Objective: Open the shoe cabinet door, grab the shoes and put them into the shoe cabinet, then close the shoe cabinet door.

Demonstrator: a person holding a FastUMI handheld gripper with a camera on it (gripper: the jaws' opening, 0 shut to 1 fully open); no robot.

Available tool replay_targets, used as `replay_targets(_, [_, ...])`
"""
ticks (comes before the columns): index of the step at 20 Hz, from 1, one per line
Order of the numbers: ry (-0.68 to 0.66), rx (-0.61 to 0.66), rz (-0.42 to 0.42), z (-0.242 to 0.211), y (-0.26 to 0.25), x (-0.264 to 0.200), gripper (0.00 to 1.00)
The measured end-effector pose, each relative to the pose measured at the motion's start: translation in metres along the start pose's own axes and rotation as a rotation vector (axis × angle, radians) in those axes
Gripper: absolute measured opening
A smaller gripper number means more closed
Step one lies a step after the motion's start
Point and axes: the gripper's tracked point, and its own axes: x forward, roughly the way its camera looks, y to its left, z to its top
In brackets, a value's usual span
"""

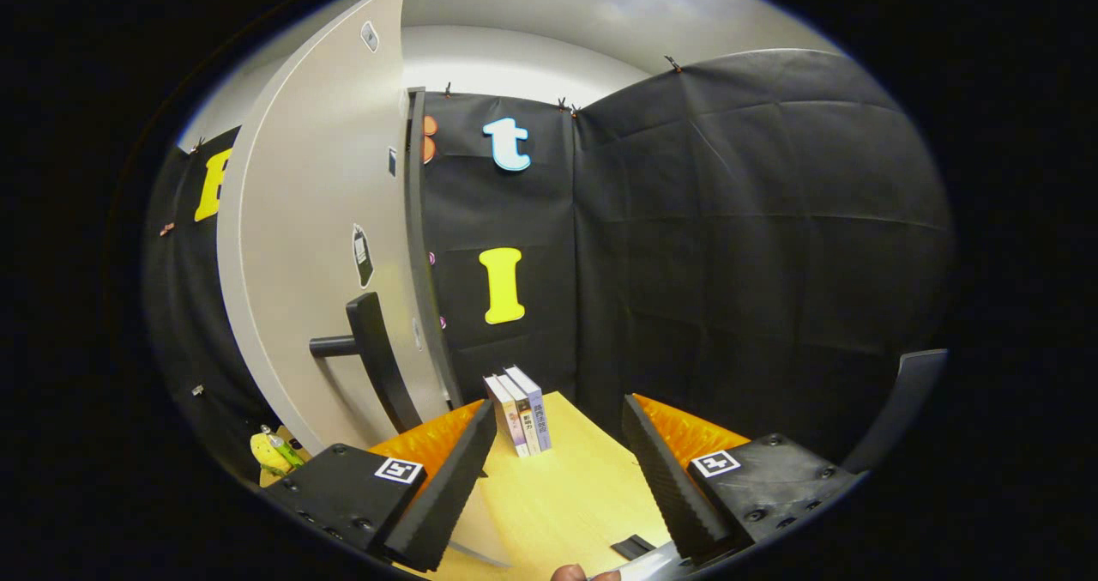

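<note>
The grey shoe cabinet door (317, 246) stands tall to the left of my fingers, with a black bar handle (371, 354) sticking out from its lower part. Its dark right edge (418, 220) shows against the booth wall. My gripper (559, 414) is open, with its fingers spread over the wooden table (566, 487) and nothing between them. The handle is up and to the left of the left fingertip (480, 426), apart from it.
Three books (519, 409) stand upright on the table just beyond the fingers. A yellow item (270, 452) lies low by the door's foot. A small black piece (632, 547) sits near a person's fingertip (583, 574). A dark curved part (901, 401) rises to the right.
</note>
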Motion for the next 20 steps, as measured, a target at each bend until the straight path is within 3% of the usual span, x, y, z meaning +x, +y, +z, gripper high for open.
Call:
replay_targets(6, [0.007, 0.007, 0.073, -0.009, 0.057, -0.014, 0.97])
replay_targets(20, [0.065, 0.003, 0.393, -0.036, 0.242, -0.021, 0.98])
